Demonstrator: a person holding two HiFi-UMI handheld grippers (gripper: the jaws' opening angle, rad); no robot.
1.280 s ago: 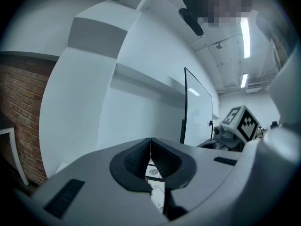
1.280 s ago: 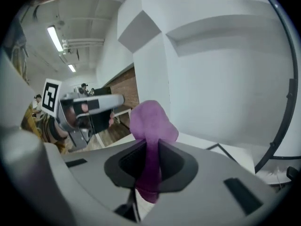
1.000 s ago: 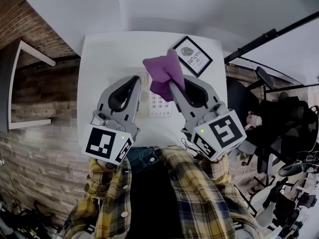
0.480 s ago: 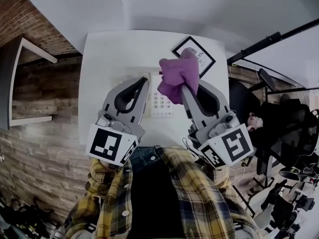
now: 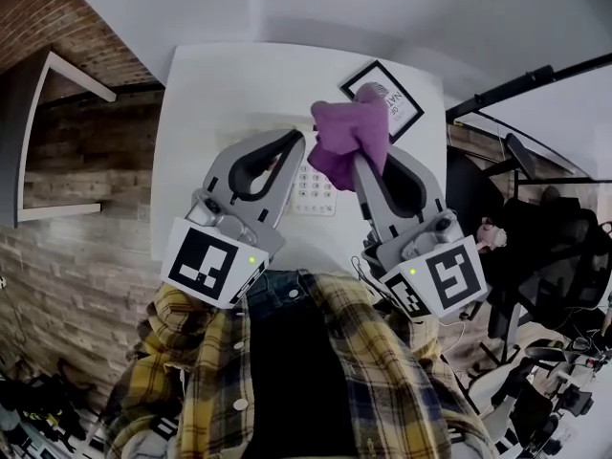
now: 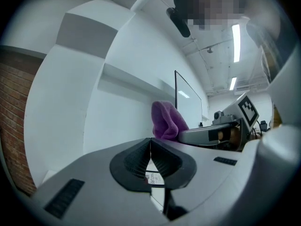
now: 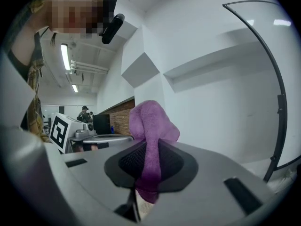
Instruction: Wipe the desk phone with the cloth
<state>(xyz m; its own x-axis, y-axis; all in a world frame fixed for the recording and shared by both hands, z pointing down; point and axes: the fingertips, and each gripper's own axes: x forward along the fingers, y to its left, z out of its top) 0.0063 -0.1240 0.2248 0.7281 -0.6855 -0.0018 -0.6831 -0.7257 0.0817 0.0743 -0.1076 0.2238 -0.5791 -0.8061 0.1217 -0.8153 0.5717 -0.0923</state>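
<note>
At right tool [image 5: 356, 163], bunched purple cloth [image 5: 350, 130].

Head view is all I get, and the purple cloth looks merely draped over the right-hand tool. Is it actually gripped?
Observer: Yes. In the right gripper view the purple cloth runs between the jaws of the right gripper, which are shut on it. A bunch of it sticks out past the tips.
Operator: Is the left tool holding anything?
Observer: No. In the left gripper view the jaws of the left gripper meet at the tips with nothing between them.
Operator: What does that one point at?
Observer: Through the gap below its closed tips you can see the framed card, with the word "NATURE" printed on it.
</note>
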